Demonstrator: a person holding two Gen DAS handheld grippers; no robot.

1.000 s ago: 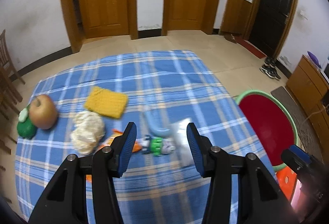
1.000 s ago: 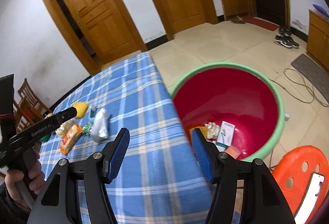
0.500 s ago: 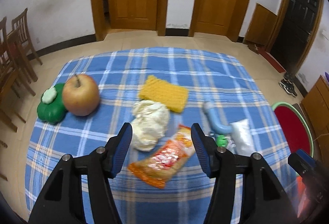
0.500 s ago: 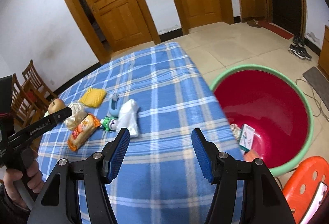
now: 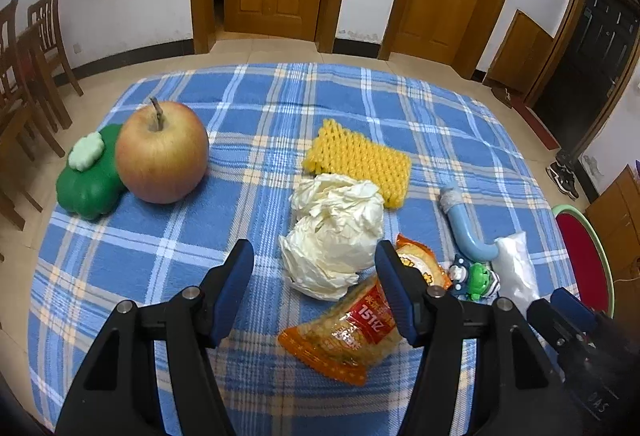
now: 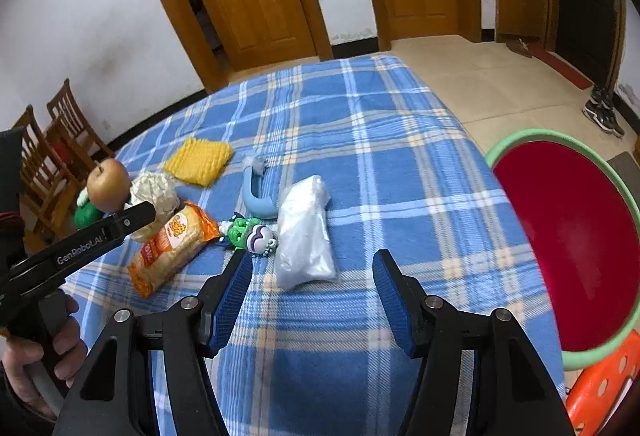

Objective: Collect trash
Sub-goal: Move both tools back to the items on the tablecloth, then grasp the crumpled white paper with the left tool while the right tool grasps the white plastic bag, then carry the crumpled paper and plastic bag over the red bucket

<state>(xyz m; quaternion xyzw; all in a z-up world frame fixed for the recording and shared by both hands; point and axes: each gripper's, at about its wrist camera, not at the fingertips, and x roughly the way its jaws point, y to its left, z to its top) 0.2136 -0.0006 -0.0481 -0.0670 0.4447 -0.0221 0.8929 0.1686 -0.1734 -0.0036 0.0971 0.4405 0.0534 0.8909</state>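
**Left wrist view: hand-held gripper opening over the crumpled paper, snack bag beside it**

Left wrist view shows the left hand-held gripper (image 5: 314, 290) angled down at the bench, jaws opening, nothing between the pads and nothing touched. Just ahead of the gap, a little toward its right finger, lies the crumpled paper wad (image 5: 334, 232), long axis running away from the gripper toward the far edge of the bench. The orange snack bag (image 5: 360, 328) sits partly behind the right finger, lying on a diagonal from the near edge up toward the right edge. Likely next pick: wad or bag, cannot tell which; the wad is better lined up with the gap.

Right wrist view: right hand-held gripper (image 6: 312, 290) jaws apart and steady, empty, no contact. The clear plastic bag (image 6: 306, 236) lies just ahead of its gap, long axis pointing away toward the far edge. The right one is nearer to this bag, the left one nearer to wad and snack bag.

Non-trash further out: toy figure (image 6: 248, 232), blue curved tube (image 6: 258, 192), yellow knit pad (image 5: 358, 160), apple (image 5: 162, 152) and green toy (image 5: 90, 182) by the left edge.

Red basin (image 6: 532, 140) with green rim stands on the floor off the right edge; looks like the drop spot.
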